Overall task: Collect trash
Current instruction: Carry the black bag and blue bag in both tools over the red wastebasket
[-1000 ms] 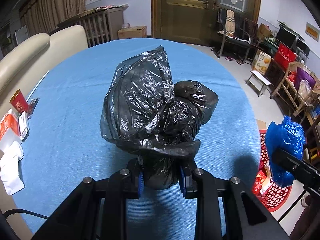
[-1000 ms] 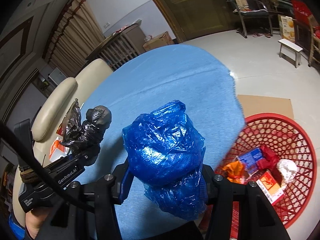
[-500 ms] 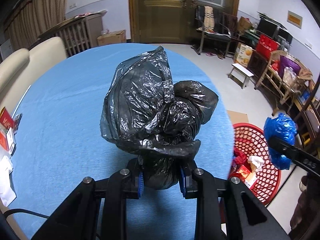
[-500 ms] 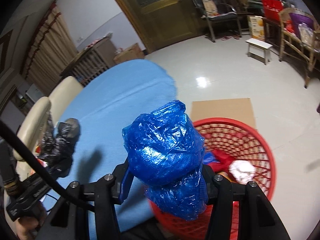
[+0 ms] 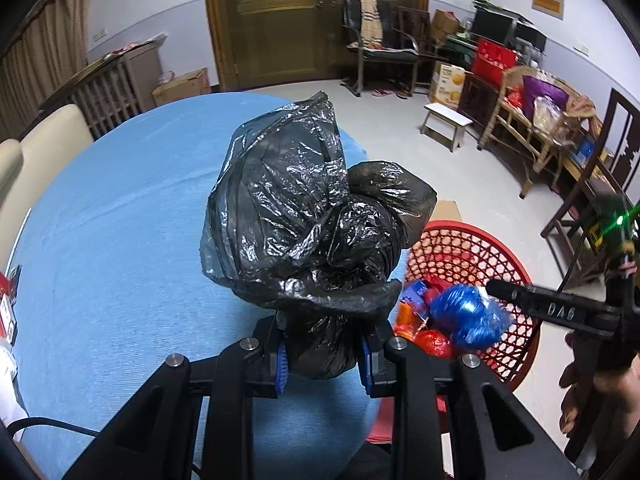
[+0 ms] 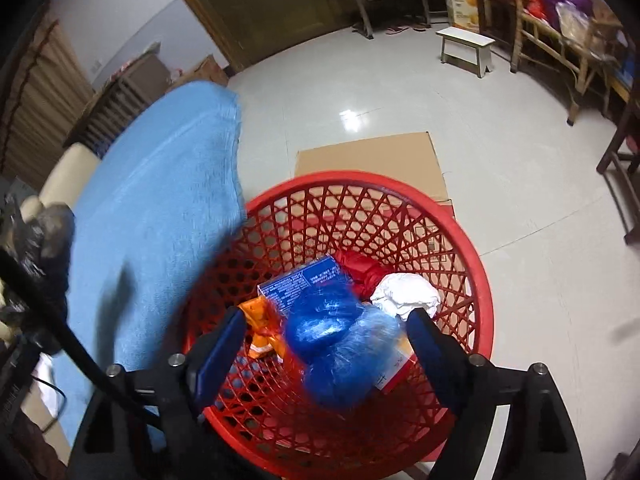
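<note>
Now the right gripper [image 6: 324, 350] hangs over the red basket [image 6: 476, 264], its jaws opening wide, and the blue bag [image 6: 328, 340] sits blurred between them with clear gaps to both blue pads, free of any grip, over the litter in the basket: a blue box [image 6: 298, 282], a crumpled white wad [image 6: 406, 296], something orange [image 6: 260, 320]. Over on the other side, the left gripper [image 5: 322, 358] is clamped narrow on the neck of the black bag [image 5: 304, 216], which bulges up above the fingers, held over the blue tablecloth [image 5: 120, 240] near the table's edge, with the basket just beyond on the floor by a flat sheet of cardboard [image 6: 368, 160].
</note>
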`<state>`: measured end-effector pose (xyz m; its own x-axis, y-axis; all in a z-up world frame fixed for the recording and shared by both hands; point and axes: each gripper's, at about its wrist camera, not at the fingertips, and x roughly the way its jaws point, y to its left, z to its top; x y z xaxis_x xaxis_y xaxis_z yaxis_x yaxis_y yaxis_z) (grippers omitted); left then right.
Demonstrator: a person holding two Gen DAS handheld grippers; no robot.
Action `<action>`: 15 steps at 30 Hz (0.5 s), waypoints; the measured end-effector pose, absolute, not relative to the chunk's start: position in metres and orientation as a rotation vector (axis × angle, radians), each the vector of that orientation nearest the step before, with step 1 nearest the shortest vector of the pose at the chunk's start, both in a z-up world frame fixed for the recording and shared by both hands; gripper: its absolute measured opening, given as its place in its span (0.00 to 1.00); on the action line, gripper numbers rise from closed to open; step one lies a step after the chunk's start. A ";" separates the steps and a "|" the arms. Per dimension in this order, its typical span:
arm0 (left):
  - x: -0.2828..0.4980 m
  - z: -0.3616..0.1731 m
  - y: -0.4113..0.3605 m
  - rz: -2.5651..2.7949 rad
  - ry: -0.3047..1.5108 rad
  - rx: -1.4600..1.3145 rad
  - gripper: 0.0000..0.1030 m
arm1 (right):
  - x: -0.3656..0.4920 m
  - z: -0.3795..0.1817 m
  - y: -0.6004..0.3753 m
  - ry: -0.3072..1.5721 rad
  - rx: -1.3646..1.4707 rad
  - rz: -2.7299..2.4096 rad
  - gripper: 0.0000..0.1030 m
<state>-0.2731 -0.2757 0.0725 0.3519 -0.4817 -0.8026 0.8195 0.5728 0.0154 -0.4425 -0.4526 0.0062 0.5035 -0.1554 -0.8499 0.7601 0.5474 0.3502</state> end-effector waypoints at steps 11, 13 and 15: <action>-0.307 0.066 -0.303 -0.970 0.854 0.532 0.28 | -0.477 0.059 -0.464 0.666 0.805 -0.719 0.83; -0.313 0.064 -0.308 -0.987 0.855 0.547 0.28 | -0.479 0.072 -0.463 0.630 0.770 -0.739 0.83; -0.317 0.063 -0.313 -1.000 0.857 0.559 0.28 | -0.482 0.085 -0.462 0.597 0.736 -0.756 0.83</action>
<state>-0.3170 -0.3135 0.0632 0.2714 -0.4911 -0.8278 0.8933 0.4487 0.0267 -0.4821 -0.4623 0.0849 0.5901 -0.3896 -0.7071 0.7781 0.5081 0.3693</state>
